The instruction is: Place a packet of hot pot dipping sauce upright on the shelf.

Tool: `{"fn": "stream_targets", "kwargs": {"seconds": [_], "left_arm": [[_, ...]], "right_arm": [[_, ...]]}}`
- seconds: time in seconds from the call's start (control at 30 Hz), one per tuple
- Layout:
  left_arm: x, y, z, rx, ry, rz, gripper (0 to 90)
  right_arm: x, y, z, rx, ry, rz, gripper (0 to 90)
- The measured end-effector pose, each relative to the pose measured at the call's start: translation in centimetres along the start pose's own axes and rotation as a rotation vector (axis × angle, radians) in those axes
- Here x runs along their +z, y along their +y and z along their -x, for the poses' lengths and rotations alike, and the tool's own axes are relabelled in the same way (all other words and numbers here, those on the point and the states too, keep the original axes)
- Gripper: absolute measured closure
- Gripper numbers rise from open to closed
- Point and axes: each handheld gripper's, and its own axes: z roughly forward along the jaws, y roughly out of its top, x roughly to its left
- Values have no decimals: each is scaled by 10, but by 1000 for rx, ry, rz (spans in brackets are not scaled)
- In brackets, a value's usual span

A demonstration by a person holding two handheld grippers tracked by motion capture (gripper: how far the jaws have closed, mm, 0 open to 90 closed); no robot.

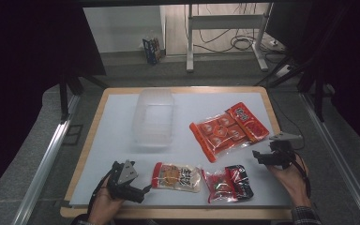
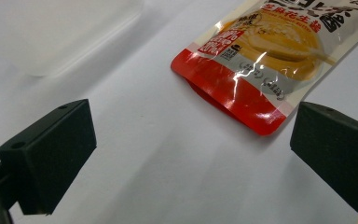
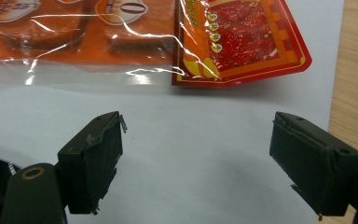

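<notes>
White table sheet (image 1: 112,140), laid flat with snack packs spread across near and right side, clear plastic bin (image 1: 153,117) standing far left of centre, likely meant to receive them. Left gripper (image 1: 143,191) low at near left, jaws apart, aimed at red sealed end of peanut-butter pouch (image 2: 256,60), just beside it, not touching. Right gripper (image 1: 258,157) at right edge, jaws likewise apart, empty, facing orange multipack (image 3: 121,32) just ahead. Red-and-black packet (image 1: 227,183) lying near, between both hands, untouched.
</notes>
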Motion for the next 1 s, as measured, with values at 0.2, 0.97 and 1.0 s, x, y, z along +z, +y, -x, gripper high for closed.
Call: {"fn": "stream_targets", "kwargs": {"seconds": [0.2, 0.97, 1.0], "left_arm": [[1, 0, 1, 16, -2, -7, 0], [1, 0, 4, 47, 12, -21, 0], [2, 0, 4, 50, 13, -23, 0]], "right_arm": [[10, 2, 10, 28, 16, -21, 152], [41, 22, 39, 68, 89, -45, 104], [41, 25, 40, 62, 104, -35, 108]]}}
